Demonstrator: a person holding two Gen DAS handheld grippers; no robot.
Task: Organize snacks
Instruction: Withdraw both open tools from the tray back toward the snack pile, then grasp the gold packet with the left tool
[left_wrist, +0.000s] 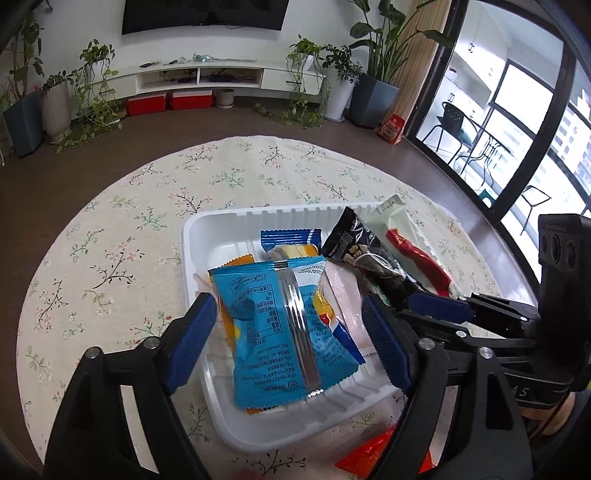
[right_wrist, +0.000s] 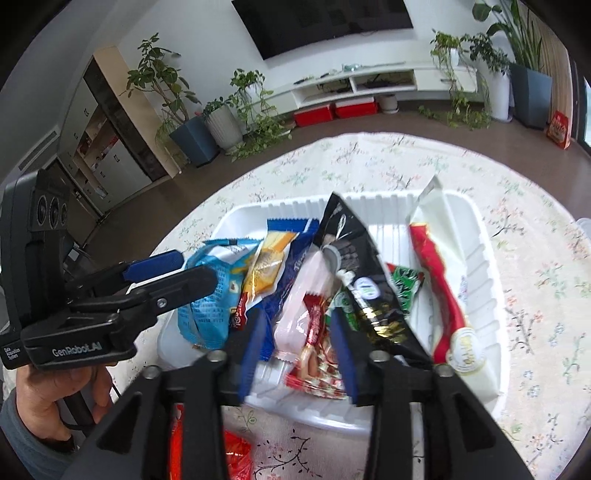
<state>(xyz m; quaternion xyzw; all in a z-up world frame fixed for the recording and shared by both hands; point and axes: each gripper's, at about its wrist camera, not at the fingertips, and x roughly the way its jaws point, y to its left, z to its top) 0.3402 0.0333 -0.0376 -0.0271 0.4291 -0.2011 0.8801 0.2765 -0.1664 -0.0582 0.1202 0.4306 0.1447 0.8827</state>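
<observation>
A white plastic tray (left_wrist: 207, 236) sits on the floral tablecloth and holds several snack packets. My left gripper (left_wrist: 290, 332) is open above the tray, its blue pads either side of a light blue packet (left_wrist: 284, 332) that lies on top of the pile. The right gripper (right_wrist: 297, 350) is open over the tray's (right_wrist: 476, 236) near edge, around a small red-and-white packet (right_wrist: 314, 354). A black packet (right_wrist: 362, 277) and a white-and-red packet (right_wrist: 447, 295) lean in the tray's right half. The left gripper also shows in the right wrist view (right_wrist: 177, 273).
Red packets (left_wrist: 373, 454) lie on the cloth in front of the tray, also seen in the right wrist view (right_wrist: 232, 458). The round table (left_wrist: 110, 258) has floral cloth around the tray. Floor, plants and a TV cabinet lie beyond.
</observation>
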